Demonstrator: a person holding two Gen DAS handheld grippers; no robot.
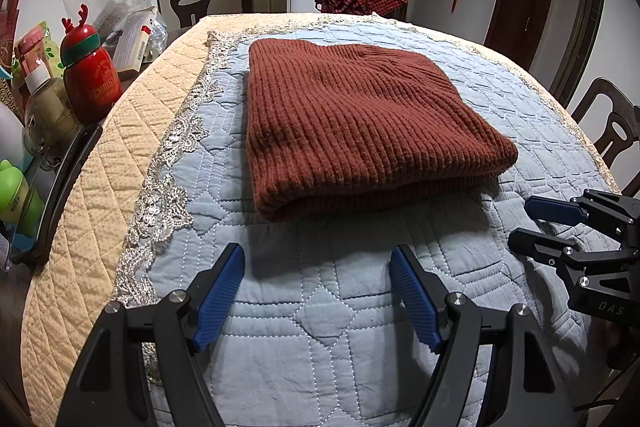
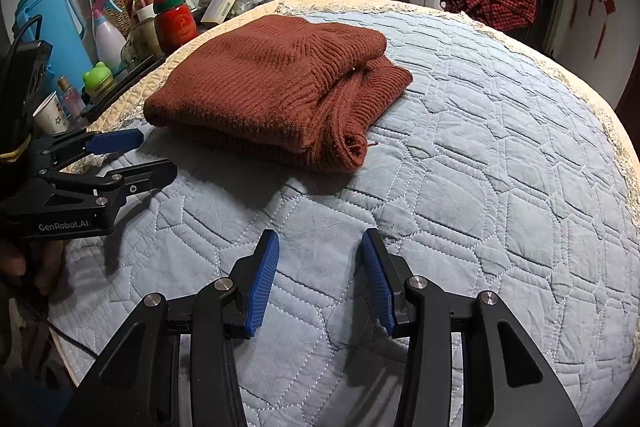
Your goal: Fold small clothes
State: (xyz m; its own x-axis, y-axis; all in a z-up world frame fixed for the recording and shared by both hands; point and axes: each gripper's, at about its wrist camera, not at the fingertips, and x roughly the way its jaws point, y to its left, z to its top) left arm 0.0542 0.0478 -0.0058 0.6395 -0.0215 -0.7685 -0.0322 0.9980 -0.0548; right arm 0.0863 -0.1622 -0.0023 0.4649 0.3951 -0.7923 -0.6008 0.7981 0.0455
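Fingers of both grippers stand apart and empty, short of a folded rust-brown knit sweater (image 1: 352, 119).

The left gripper (image 1: 318, 291) gapes wider than the right gripper (image 2: 320, 279); both hover over the blue quilted cover (image 1: 320, 327), with the sweater lying beyond them. A loose cuff (image 2: 354, 145) sticks out; snagging it could undo the fold. Bottles, including a red reindeer flask (image 1: 90, 75), crowd the table's left edge, clear of the work.
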